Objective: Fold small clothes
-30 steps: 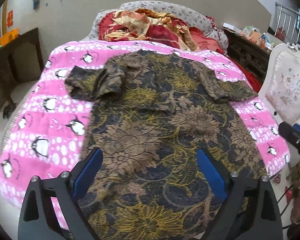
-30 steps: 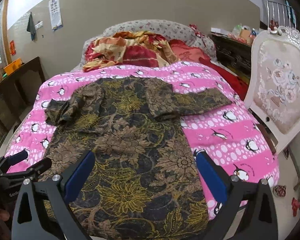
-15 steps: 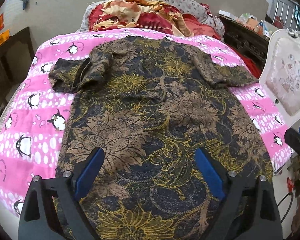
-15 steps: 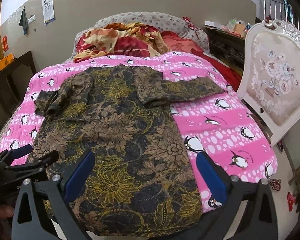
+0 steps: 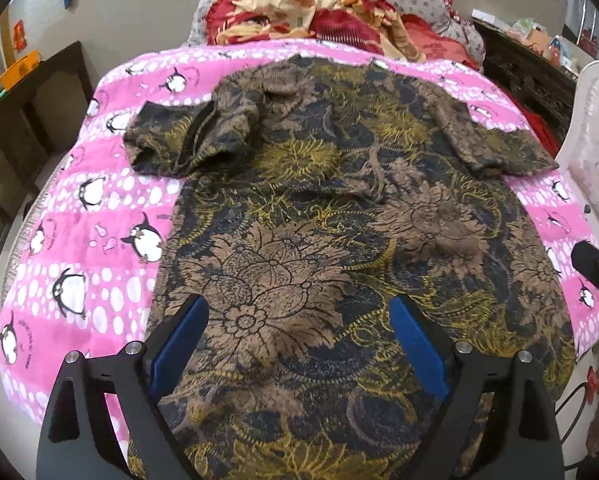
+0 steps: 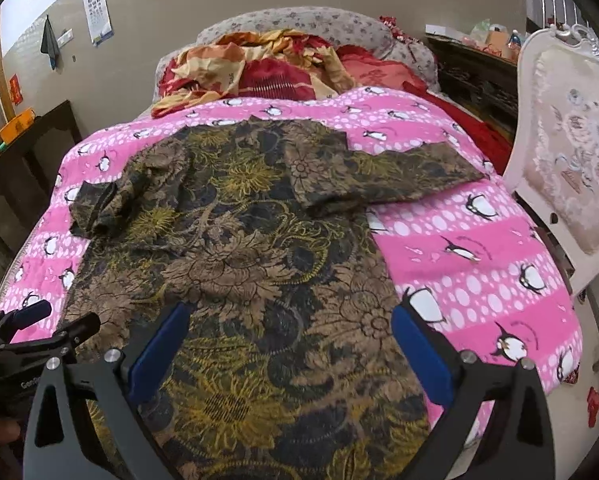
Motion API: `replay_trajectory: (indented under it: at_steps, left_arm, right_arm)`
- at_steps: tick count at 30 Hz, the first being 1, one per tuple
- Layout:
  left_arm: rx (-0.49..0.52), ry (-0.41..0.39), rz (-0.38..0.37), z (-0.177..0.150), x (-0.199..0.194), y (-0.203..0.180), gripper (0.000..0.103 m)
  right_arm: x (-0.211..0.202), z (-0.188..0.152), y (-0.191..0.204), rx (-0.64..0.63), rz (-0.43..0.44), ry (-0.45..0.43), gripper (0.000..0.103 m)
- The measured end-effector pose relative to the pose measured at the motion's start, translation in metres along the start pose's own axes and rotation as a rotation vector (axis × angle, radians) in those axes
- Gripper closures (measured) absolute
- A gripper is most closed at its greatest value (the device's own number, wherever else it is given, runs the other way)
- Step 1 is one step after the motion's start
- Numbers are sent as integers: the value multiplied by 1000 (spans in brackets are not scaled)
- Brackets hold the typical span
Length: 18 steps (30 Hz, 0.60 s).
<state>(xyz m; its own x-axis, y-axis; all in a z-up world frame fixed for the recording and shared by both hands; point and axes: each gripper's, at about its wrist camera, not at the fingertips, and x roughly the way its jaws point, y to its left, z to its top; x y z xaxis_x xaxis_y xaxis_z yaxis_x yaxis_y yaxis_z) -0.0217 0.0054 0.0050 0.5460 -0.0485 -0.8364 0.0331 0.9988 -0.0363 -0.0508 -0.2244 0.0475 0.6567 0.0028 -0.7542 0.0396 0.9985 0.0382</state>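
Garment: the floral shirt (image 5: 339, 240) lies spread flat on my pink penguin blanket (image 5: 99, 240), collar toward the far pillows (image 6: 319, 24), hem toward me and hanging near the bed's near edge.

Long axis: it runs straight away from both my tongs, hem to collar; the sleeves stick out across it.

My left gripper (image 5: 297, 344): jaws wide apart, nothing between the blue pads (image 5: 179, 340); it hovers above the lower left part of the shirt, near the hem.

My right gripper (image 6: 285, 354): jaws likewise spread, gripping nothing, above the lower right part with its right pad over the shirt's right side edge.

Nearer hand: left for the bunched left sleeve (image 5: 187, 140), right for the flat right sleeve (image 6: 399, 176); both sleeves are well apart from the tongs, the hem is just below them.

Judgement: the hem corners look like the closest grab, one per hand.

Left view only: the left sleeve's crumpled, doubled-over folds show clearly; the right gripper's tip peeks in at the right edge.

Right view only: the right sleeve lies straight across the blanket toward the white upholstered chair (image 6: 571, 160); my left gripper appears at the lower left beside the shirt's left edge.
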Motion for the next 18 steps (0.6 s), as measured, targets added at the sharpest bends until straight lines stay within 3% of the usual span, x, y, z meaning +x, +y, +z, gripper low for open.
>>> replay_trajectory:
  at_steps: [7, 15, 18]
  left_arm:
    - [29, 10, 13, 33, 38, -1, 29]
    - [52, 11, 47, 78, 117, 4, 29]
    - [12, -59, 13, 75, 129, 6, 28]
  right_arm:
    - [51, 23, -9, -17, -50, 44, 1]
    - [130, 52, -2, -75, -48, 40, 1]
    - [164, 52, 7, -97, -40, 68, 1]
